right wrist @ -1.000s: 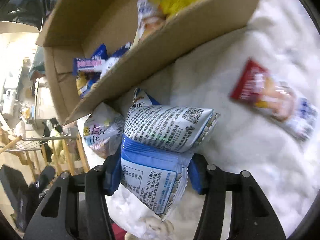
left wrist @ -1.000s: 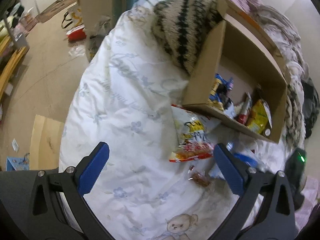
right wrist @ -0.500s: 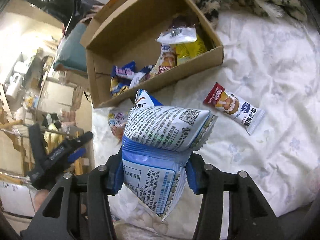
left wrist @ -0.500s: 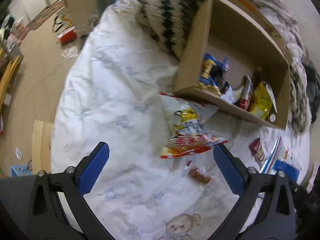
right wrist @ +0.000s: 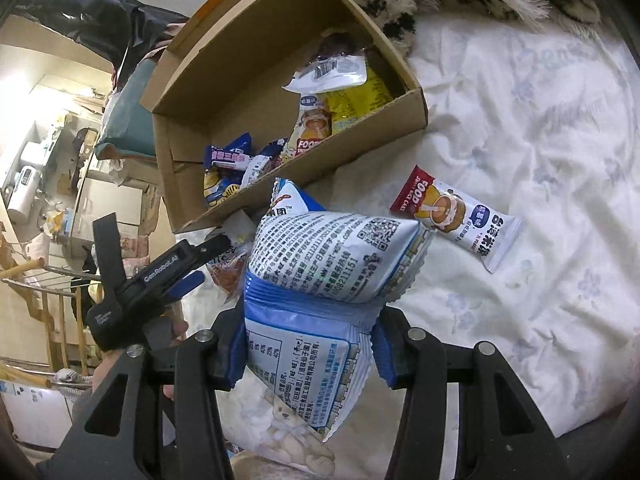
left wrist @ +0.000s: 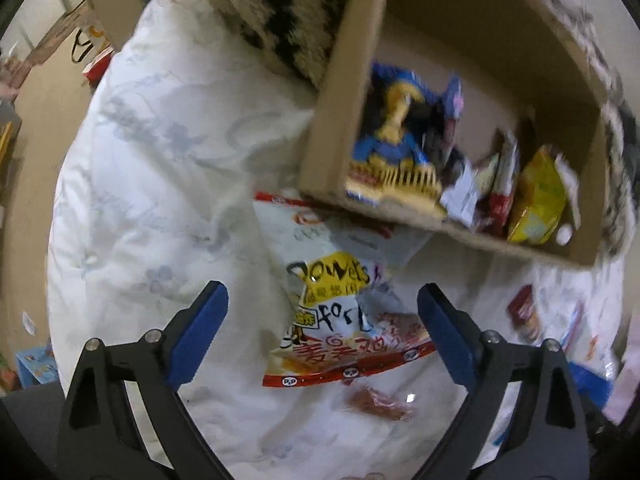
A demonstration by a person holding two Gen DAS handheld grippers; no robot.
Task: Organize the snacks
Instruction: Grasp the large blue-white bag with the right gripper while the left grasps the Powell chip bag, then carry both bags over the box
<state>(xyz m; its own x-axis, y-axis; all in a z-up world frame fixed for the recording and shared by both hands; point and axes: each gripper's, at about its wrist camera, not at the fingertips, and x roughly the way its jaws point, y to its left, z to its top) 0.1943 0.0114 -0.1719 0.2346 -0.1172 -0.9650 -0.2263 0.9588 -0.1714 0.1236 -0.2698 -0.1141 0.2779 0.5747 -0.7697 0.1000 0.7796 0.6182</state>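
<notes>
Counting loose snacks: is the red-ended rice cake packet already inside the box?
No, the rice cake packet lies on the sheet outside the box.

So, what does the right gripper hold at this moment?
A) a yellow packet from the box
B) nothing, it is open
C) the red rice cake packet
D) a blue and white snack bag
D: the right gripper is shut on the blue and white snack bag, pinched at its middle, above the bed.

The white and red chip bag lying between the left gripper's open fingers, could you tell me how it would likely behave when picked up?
The chip bag looks crinkled and puffy, so probably light and floppy, buckling when squeezed. Its glossy film may slip between the left gripper fingers.
</notes>
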